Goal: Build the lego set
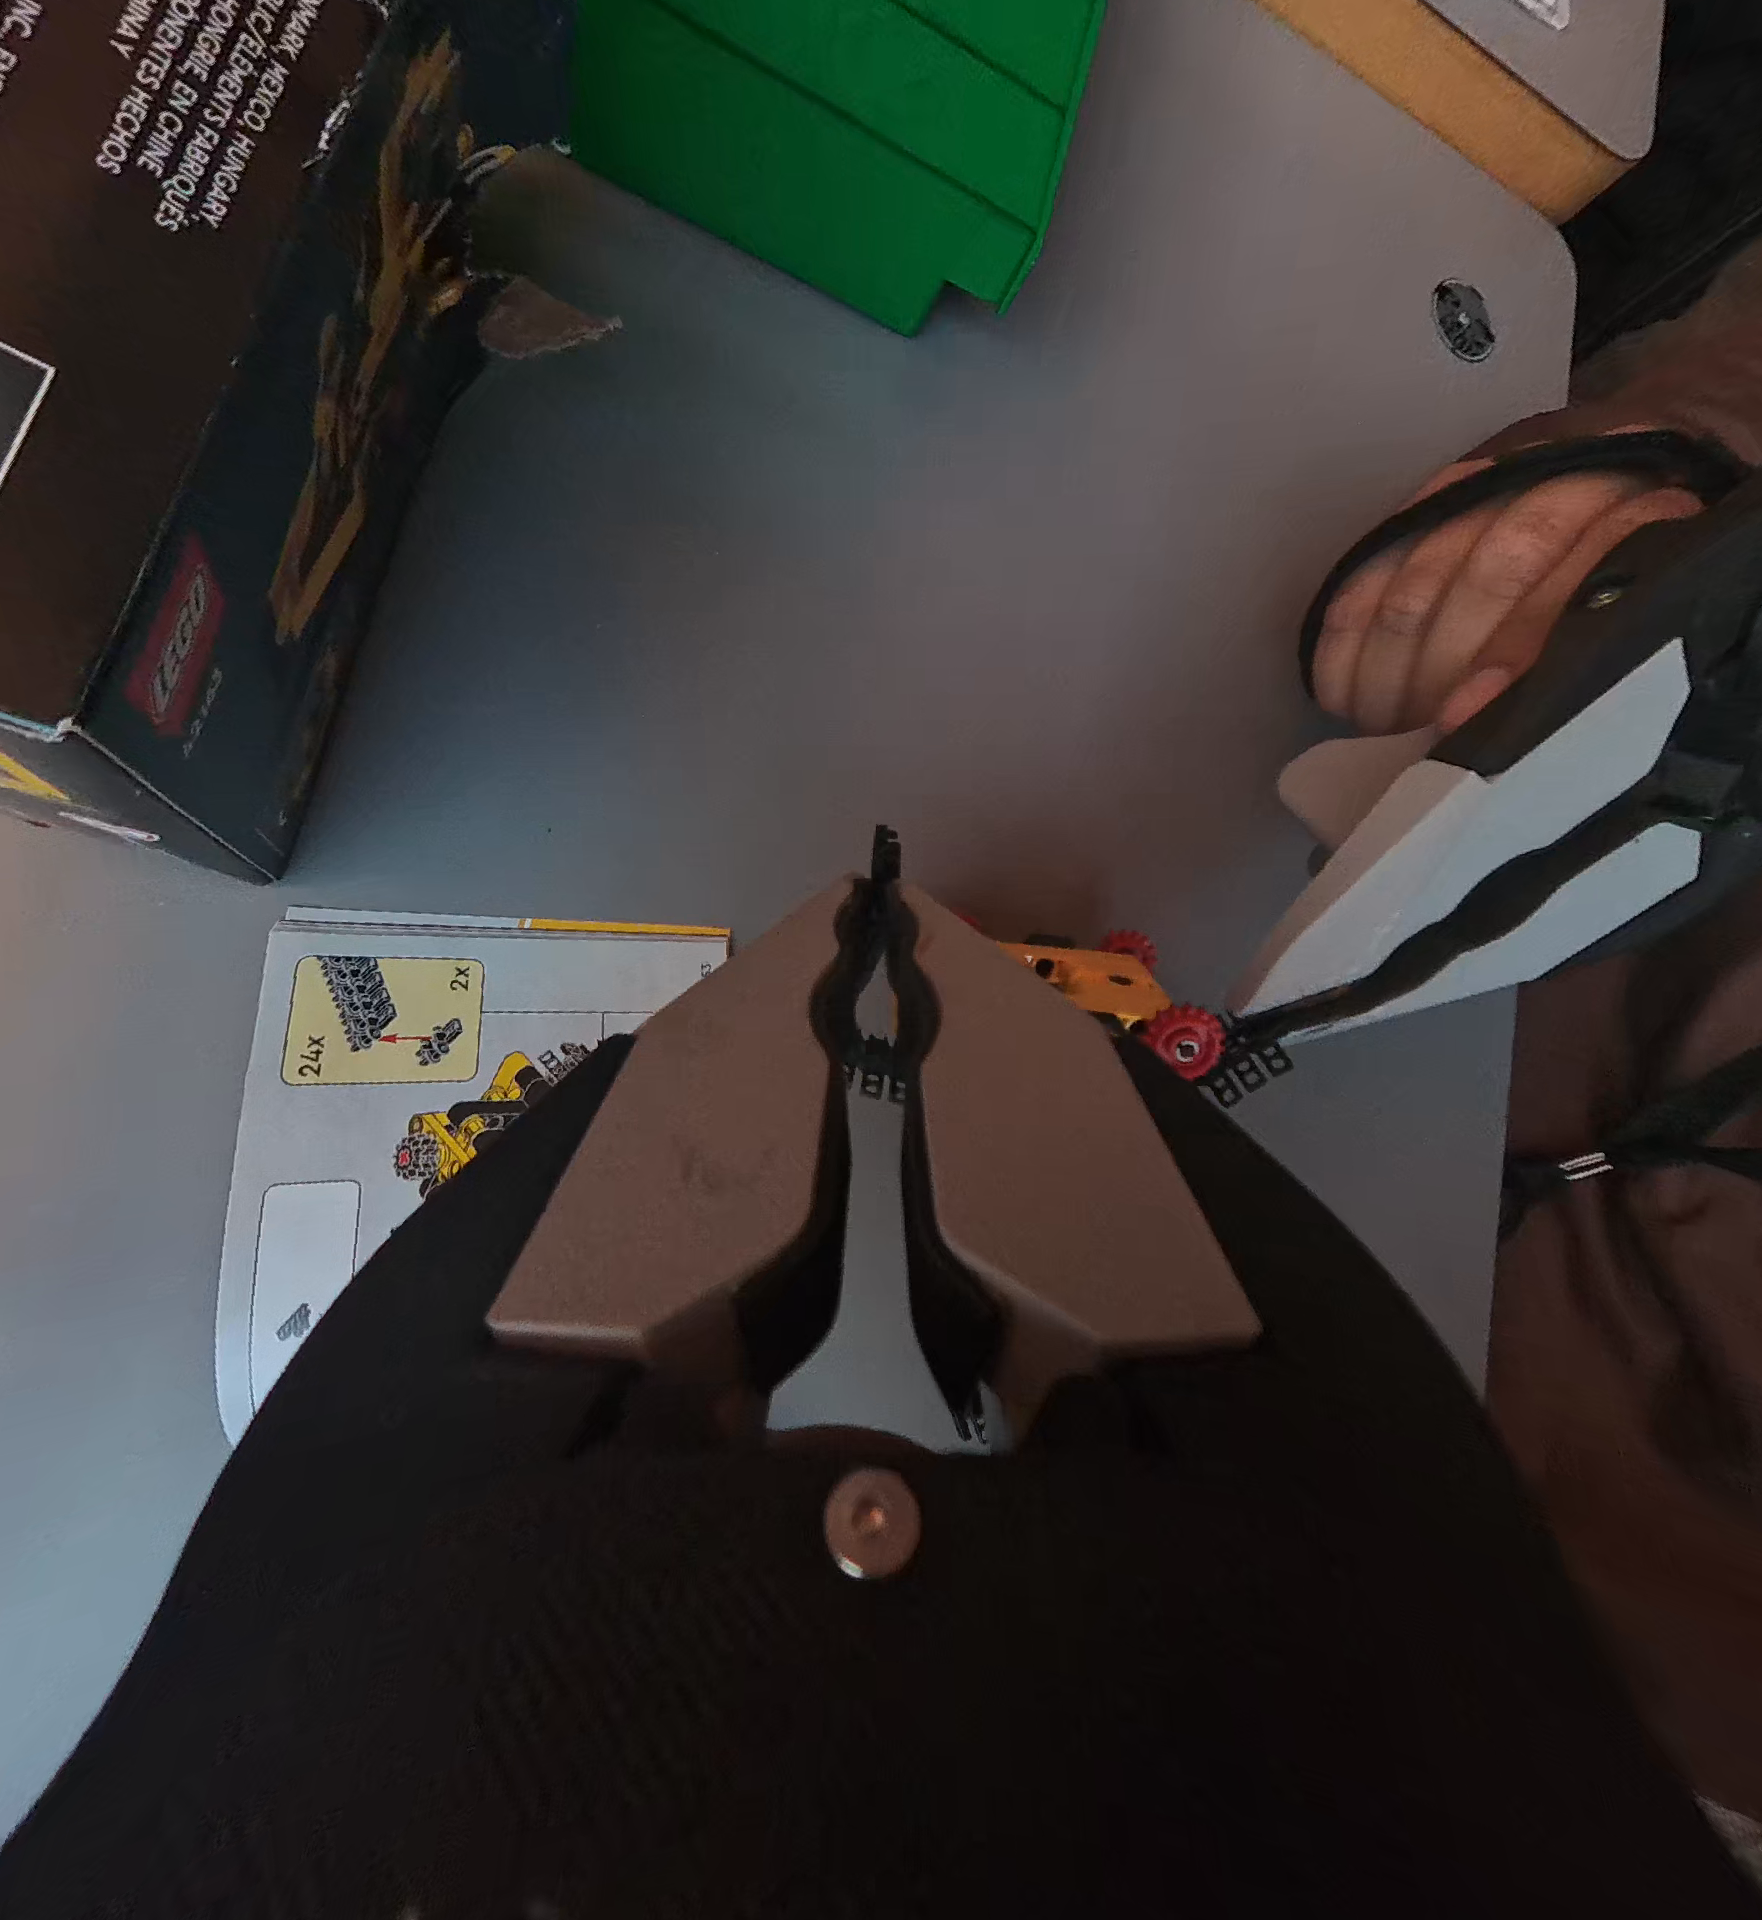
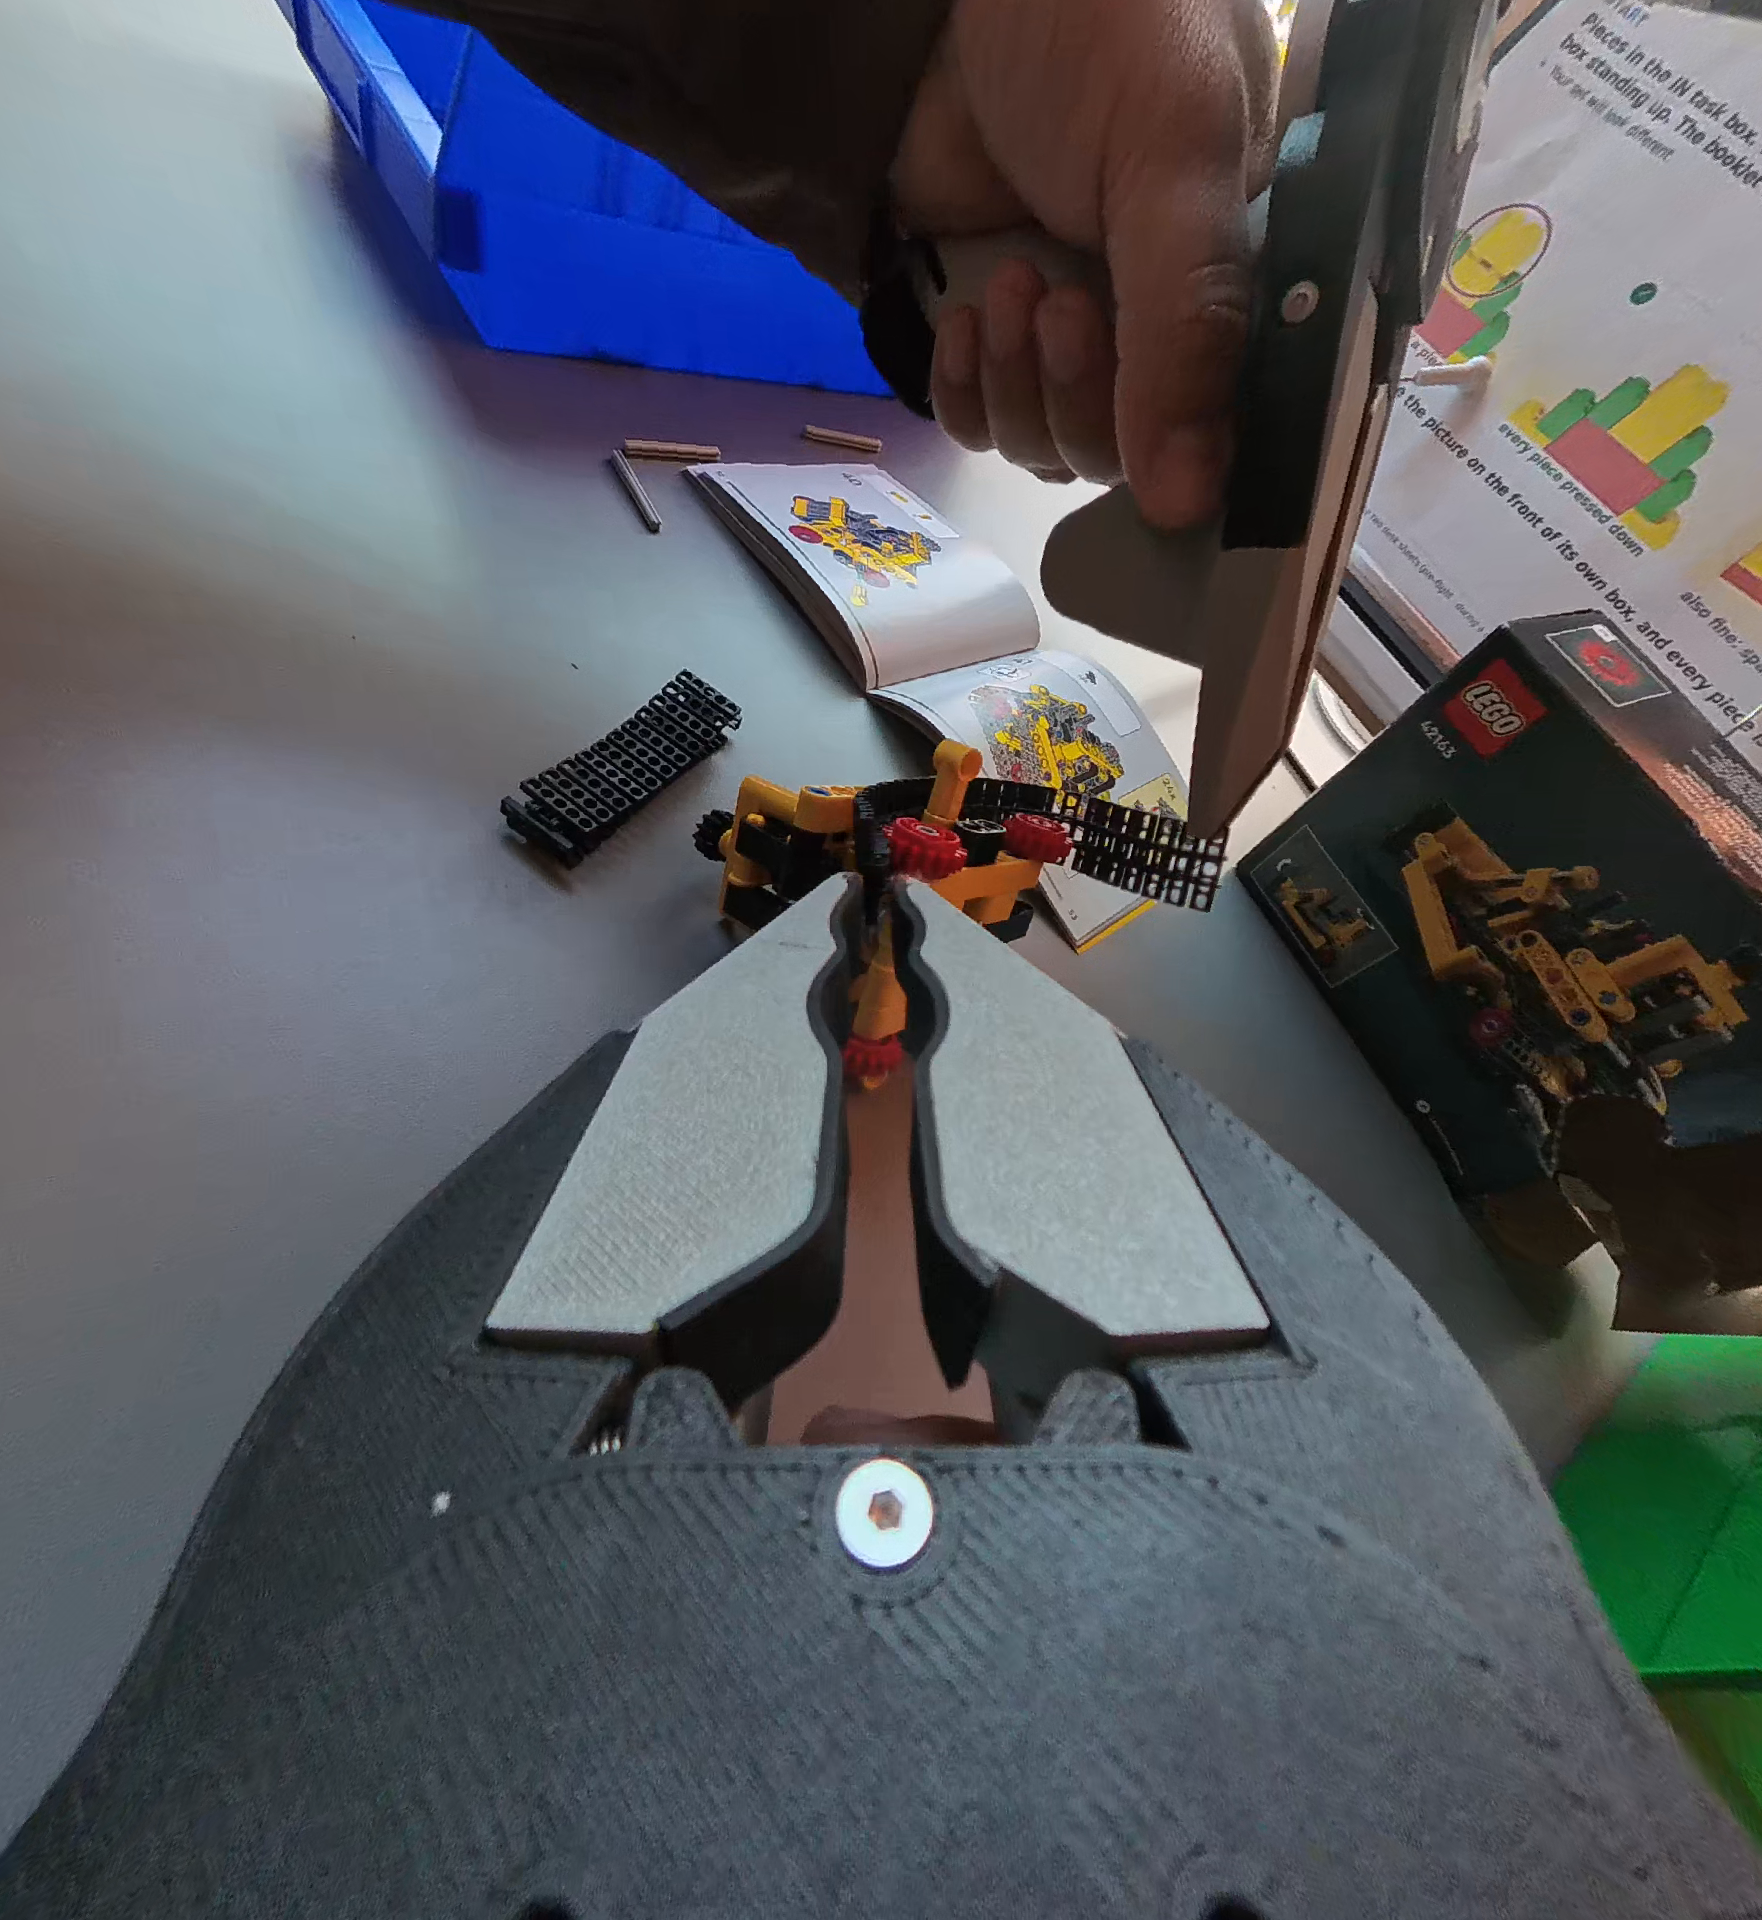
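Pinching one black track (image 2: pixel 1147 847), both grippers (image 1: pixel 882 883) (image 2: pixel 872 894) clamp beside the printed set box (image 2: pixel 1542 935).

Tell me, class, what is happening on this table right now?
A person is building a yellow bulldozer model with a claw in each hand. The left claw pinches the free end of a black track strip draped over the model's red gears. The right claw is shut on the strip's other end by the model. A second track strip lies apart on the table, beside the open instruction booklet and the set's box.
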### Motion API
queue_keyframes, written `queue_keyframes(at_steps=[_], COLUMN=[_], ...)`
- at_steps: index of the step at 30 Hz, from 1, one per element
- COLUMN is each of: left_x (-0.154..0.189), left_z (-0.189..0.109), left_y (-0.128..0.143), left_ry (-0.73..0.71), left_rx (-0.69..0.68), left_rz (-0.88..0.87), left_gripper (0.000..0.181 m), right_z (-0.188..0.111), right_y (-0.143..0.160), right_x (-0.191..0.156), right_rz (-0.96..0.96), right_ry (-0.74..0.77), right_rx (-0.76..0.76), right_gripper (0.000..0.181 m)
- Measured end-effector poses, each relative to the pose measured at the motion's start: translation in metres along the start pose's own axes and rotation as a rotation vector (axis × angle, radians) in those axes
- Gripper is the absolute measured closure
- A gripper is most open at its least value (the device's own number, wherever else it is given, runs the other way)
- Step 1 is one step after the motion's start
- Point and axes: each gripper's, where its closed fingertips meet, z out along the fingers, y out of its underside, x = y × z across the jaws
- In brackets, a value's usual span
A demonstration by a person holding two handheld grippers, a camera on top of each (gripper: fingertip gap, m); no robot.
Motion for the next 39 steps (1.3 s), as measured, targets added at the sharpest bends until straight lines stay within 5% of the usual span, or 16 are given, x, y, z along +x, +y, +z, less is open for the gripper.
queue_keyframes(at_steps=[39], left_x=[0.045], left_z=[0.005], left_y=[-0.008], left_ry=[0.044], left_rx=[0.009], left_rz=[0.085], left_gripper=[0.181], right_z=[-0.002], right_y=[0.005], right_x=[0.014], right_rz=[0.097], right_ry=[-0.010], right_rx=[0.009], right_gripper=[0.180])
